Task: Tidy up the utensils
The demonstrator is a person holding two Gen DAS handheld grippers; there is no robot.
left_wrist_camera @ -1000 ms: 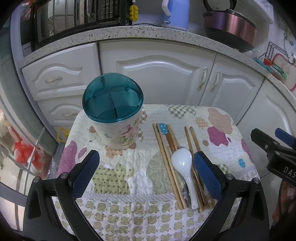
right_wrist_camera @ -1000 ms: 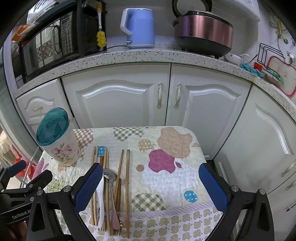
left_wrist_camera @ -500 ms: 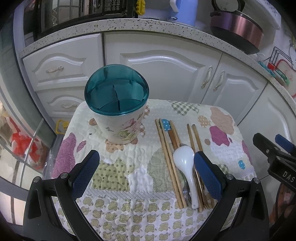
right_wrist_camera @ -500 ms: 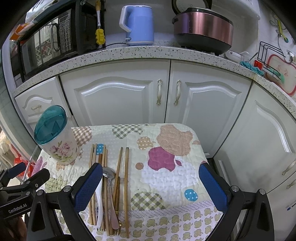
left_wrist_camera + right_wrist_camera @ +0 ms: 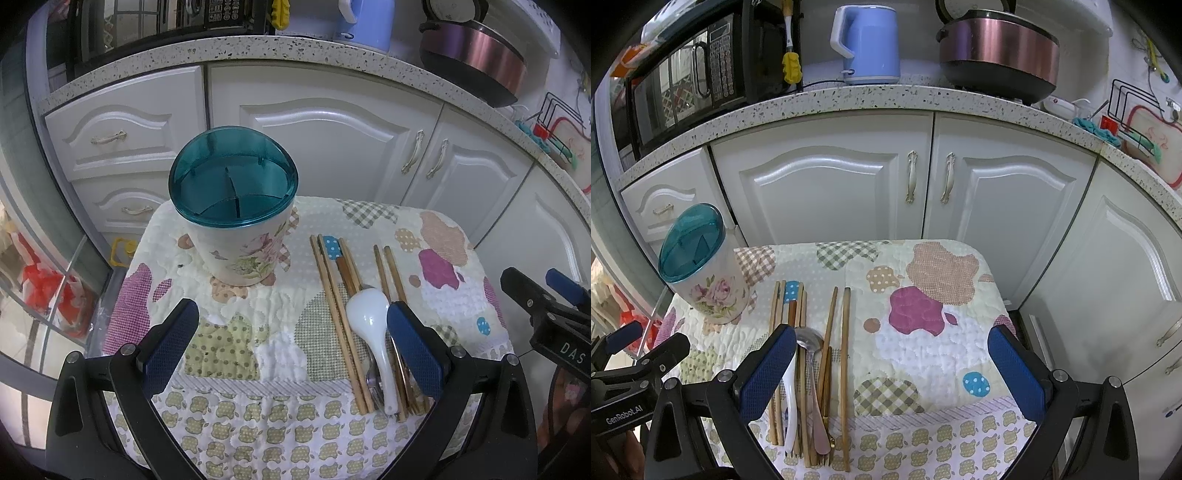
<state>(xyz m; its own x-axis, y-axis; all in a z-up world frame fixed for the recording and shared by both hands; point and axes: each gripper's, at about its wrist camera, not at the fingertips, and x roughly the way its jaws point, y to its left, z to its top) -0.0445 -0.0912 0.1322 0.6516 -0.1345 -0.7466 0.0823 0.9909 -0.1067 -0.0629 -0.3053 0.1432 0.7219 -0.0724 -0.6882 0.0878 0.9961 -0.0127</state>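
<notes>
A small table covered by a patchwork cloth (image 5: pixel 229 343) is being viewed from above by both wrist cameras. In the left wrist view, the holder (image 5: pixel 236 221), a floral cup capped by a teal lid (image 5: pixel 232 181), is being shown upright at centre left, on the cloth. To its right, at lower centre, chopsticks (image 5: pixel 332 295) are being shown lying side by side, with a white spoon (image 5: pixel 373 332) resting among them and a metal spoon partly hidden beneath it. The left gripper (image 5: pixel 291 332) is being held above the cloth at the bottom of the frame, its jaws spread wide with nothing between them; its right finger is overlapping the utensils in the picture.

In the right wrist view, the right gripper (image 5: pixel 892 365) is likewise being held with jaws wide apart and empty, over the cloth at the bottom. The holder (image 5: pixel 705 273) is being seen at centre left, the chopsticks (image 5: pixel 846 354) and a metal spoon (image 5: pixel 810 347) at lower centre. Cabinets (image 5: pixel 923 184) are being seen behind the table.
</notes>
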